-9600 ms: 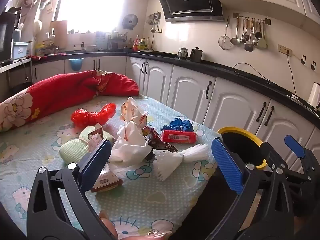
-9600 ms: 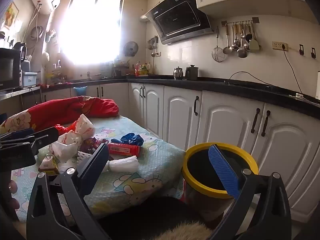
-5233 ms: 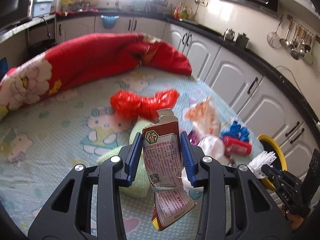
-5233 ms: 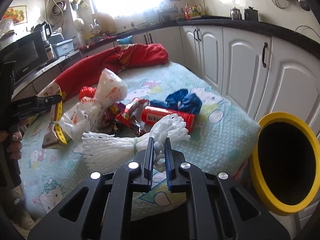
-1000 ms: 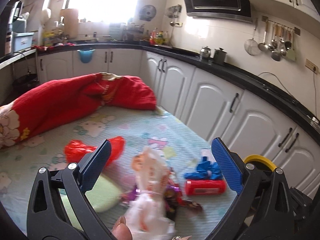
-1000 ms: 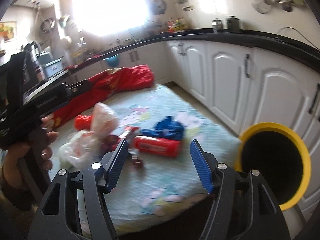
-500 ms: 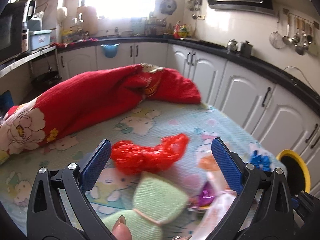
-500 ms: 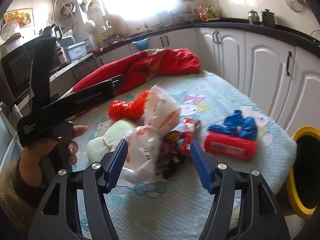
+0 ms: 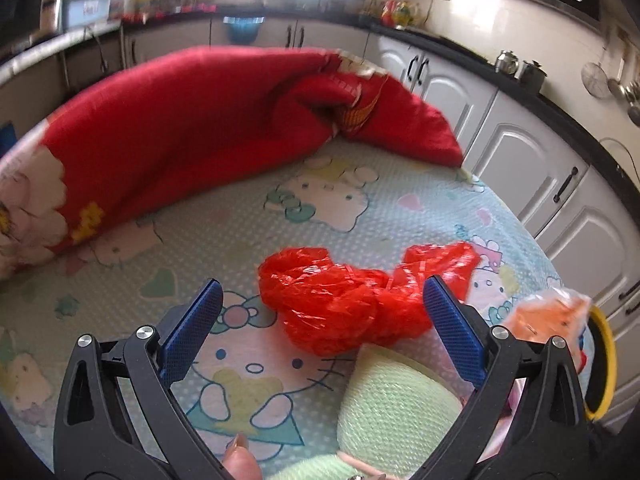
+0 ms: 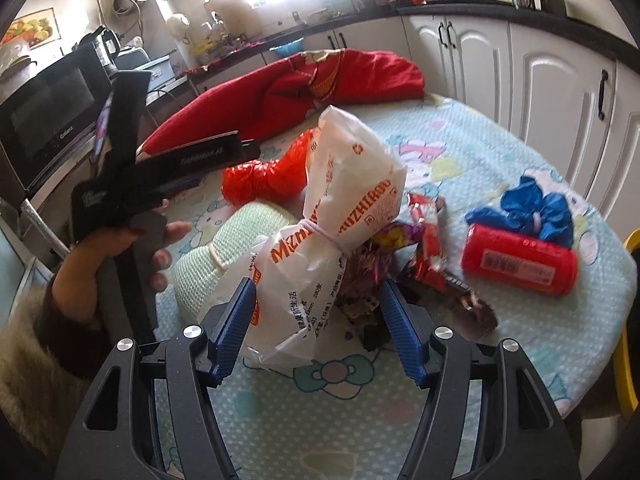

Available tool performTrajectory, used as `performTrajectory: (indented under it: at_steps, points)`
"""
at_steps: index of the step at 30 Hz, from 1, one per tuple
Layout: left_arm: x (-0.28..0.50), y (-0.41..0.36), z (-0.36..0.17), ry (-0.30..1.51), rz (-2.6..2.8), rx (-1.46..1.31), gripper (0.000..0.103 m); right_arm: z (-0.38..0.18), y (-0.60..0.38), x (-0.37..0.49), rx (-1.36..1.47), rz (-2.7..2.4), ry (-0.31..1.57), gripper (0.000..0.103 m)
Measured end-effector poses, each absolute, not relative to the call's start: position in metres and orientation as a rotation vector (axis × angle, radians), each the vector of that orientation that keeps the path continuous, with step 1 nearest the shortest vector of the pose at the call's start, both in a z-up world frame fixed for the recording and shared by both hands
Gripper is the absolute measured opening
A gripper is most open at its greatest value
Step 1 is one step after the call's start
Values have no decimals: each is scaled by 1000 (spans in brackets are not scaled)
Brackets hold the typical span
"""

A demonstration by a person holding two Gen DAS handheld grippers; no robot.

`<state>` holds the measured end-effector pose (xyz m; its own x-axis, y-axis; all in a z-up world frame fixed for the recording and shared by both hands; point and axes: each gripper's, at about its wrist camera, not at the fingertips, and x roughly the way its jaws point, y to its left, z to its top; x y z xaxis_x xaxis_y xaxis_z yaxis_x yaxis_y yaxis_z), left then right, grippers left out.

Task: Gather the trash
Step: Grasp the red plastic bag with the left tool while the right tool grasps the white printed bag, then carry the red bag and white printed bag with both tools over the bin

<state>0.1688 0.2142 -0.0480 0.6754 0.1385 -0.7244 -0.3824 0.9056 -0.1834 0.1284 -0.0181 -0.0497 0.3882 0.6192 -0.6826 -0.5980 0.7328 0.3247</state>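
My left gripper (image 9: 320,284) stands wide open just above a crumpled red plastic bag (image 9: 344,304), which lies between its blue pads without touching them. A green foam net bundle (image 9: 396,404) sits right below the bag. My right gripper (image 10: 318,286) is closing around the lower end of a white bag with orange print (image 10: 344,200), tied in the middle. The left pad is at the bag's edge and the right pad is still apart from it. A hand (image 10: 120,240) holds the left gripper, one of whose black fingers (image 10: 200,154) reaches toward the red bag (image 10: 268,176).
A red can (image 10: 520,262), a blue bag (image 10: 532,204) and snack wrappers (image 10: 428,240) lie to the right on the patterned sheet (image 10: 460,152). A yellow-rimmed bin (image 10: 630,320) stands off the right edge. A red quilt (image 9: 180,120) runs along the back, with white cabinets beyond.
The left gripper has dropped and swung left, and now stands over the red bag. The right gripper has come up to the white bag and its jaws have narrowed a little.
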Motion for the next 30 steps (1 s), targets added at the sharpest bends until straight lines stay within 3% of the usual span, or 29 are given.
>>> performTrajectory:
  at_steps: [2,6,12,14,17,22,30]
  points:
    - [172,219,-54,797,282,-378,92,-51,-16,128,27,787,884,52]
    - [178,227,-66,833,260,-439,88,-53,-18,126,33,815,903,32]
    - [176,227,-72,852,227,-472,61,-52,-20,120,18,815,892,23]
    - [176,226,-72,848,211,-471,44,-52,-22,118,21,815,887,21]
    - [177,221,-67,843,202,-456,29,-49,-26,117,29,822,878,19]
    - [172,220,-56,807,215,-449,22,-41,-35,114,51,837,852,19]
    - [149,208,-14,681,225,-413,21,-20,-57,112,51,823,782,19]
